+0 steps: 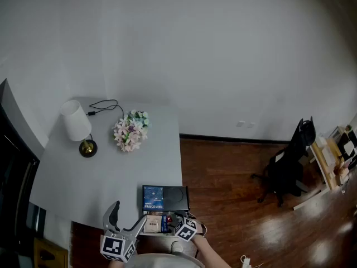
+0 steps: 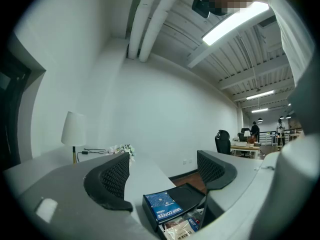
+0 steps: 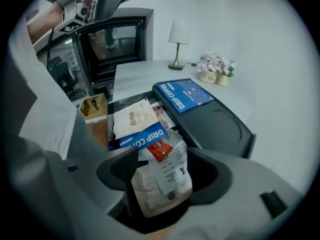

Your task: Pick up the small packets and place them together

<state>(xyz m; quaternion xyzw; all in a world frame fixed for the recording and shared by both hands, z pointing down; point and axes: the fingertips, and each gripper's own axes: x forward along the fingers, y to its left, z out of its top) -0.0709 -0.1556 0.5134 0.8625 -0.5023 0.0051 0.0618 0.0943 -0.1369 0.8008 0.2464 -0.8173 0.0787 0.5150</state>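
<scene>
Several small packets lie in a heap at the table's near edge, in front of a black tray that carries a blue drip coffee box. My right gripper is low over the heap, open. A white packet with a red patch and a brownish packet lie between its jaws and fill most of the gap. Beyond them lie a blue packet and a white one. My left gripper is raised beside the heap, open and empty.
The grey table carries a white lamp with a black cable and a bunch of flowers at the back. To the right is wooden floor with a black office chair. A small brown box stands left of the packets.
</scene>
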